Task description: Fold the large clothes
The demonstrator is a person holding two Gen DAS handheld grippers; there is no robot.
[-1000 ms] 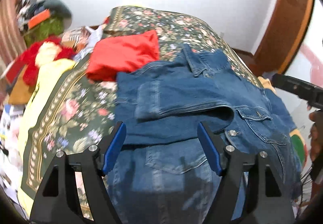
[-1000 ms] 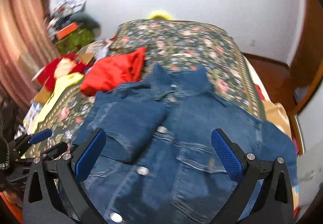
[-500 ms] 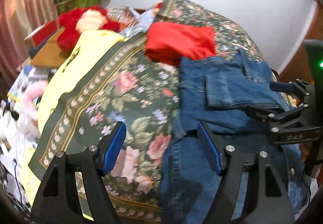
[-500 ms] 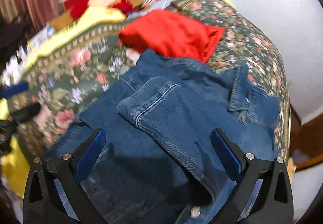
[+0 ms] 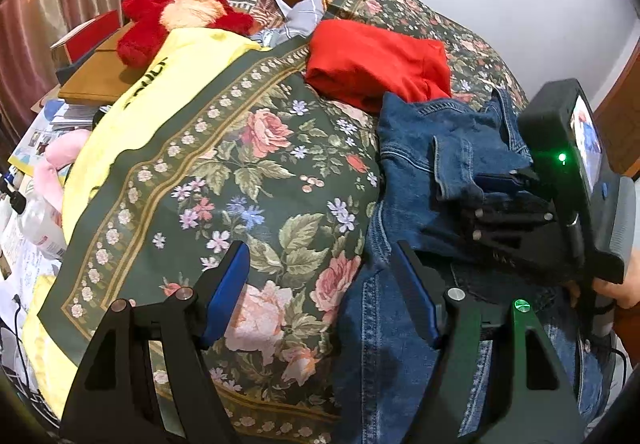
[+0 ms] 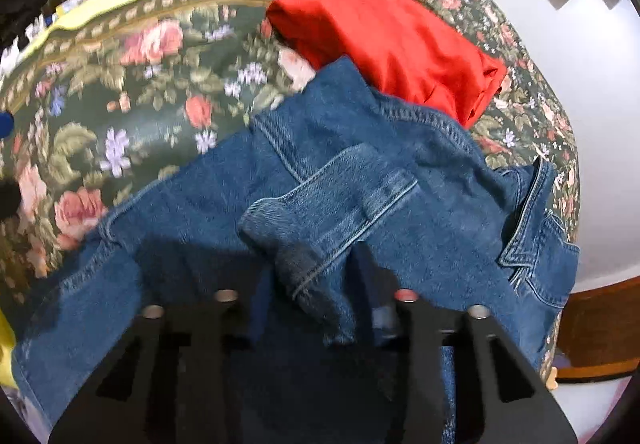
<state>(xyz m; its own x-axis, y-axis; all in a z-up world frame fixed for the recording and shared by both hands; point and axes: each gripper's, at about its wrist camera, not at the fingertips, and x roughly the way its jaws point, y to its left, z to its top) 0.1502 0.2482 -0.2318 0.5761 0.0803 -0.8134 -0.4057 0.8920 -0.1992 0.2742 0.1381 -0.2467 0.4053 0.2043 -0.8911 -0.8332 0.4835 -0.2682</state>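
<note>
closing on the denim jacket's (image 6: 400, 212) folded sleeve cuff (image 6: 316, 228), the right gripper (image 6: 316, 308) starts folding; left gripper (image 5: 320, 292) spread, empty; most folds remain.

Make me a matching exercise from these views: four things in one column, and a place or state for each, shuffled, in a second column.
1. denim jacket
2. red garment
3. left gripper
4. right gripper

A. jaws closing around a denim cuff
B. folded, beyond the jacket
C. open over the floral bedspread
D. spread on the bed, sleeve folded across

Pairs: 1-D, 2-B, 3-C, 4-A
</note>
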